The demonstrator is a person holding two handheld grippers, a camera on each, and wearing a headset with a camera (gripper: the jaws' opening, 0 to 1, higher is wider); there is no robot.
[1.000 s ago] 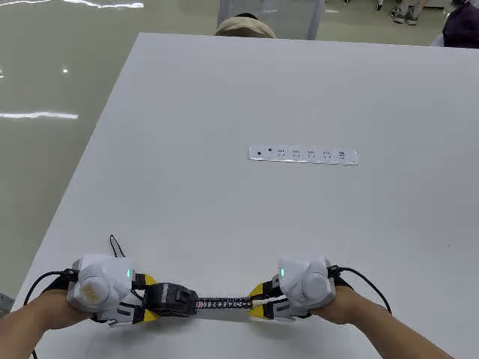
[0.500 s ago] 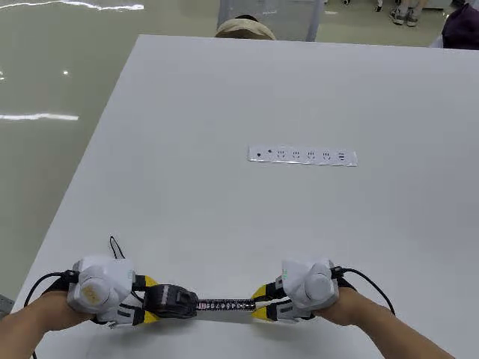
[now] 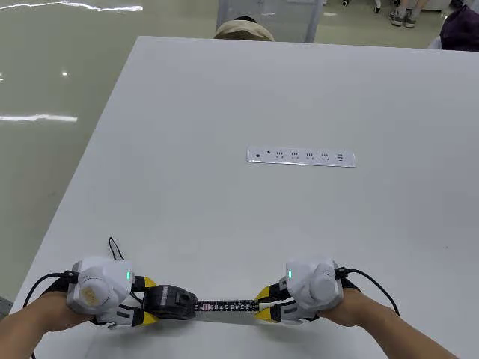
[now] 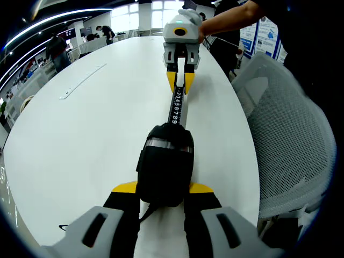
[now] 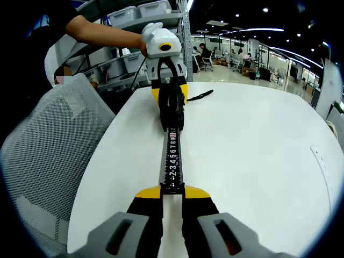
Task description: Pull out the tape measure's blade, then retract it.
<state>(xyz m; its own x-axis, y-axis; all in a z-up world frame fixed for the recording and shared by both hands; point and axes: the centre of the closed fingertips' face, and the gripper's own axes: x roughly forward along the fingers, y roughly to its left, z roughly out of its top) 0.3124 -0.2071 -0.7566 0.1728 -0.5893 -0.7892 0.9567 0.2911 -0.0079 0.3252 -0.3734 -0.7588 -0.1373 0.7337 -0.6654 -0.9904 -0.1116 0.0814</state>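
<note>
The black tape measure (image 3: 171, 302) lies near the table's front edge, its case (image 4: 164, 164) clamped between the yellow-tipped fingers of my left gripper (image 3: 147, 300), which is shut on it. A short stretch of the blade (image 3: 227, 305), black with white numbers, runs to the right from the case. My right gripper (image 3: 263, 304) is shut on the blade's end (image 5: 172, 185). From the right gripper view the case (image 5: 172, 110) sits at the blade's far end with the left gripper (image 5: 169, 91) behind it. The right gripper (image 4: 180, 80) faces me in the left gripper view.
A white power strip (image 3: 301, 156) lies flat in the middle of the white table (image 3: 224, 112). A thin black strap (image 3: 115, 247) trails behind the left gripper. A grey mesh chair (image 4: 290, 134) stands by the table's front edge.
The right gripper has drawn a little to the right, and the blade showing between the grippers has grown slightly longer. The left gripper and case have stayed put.
</note>
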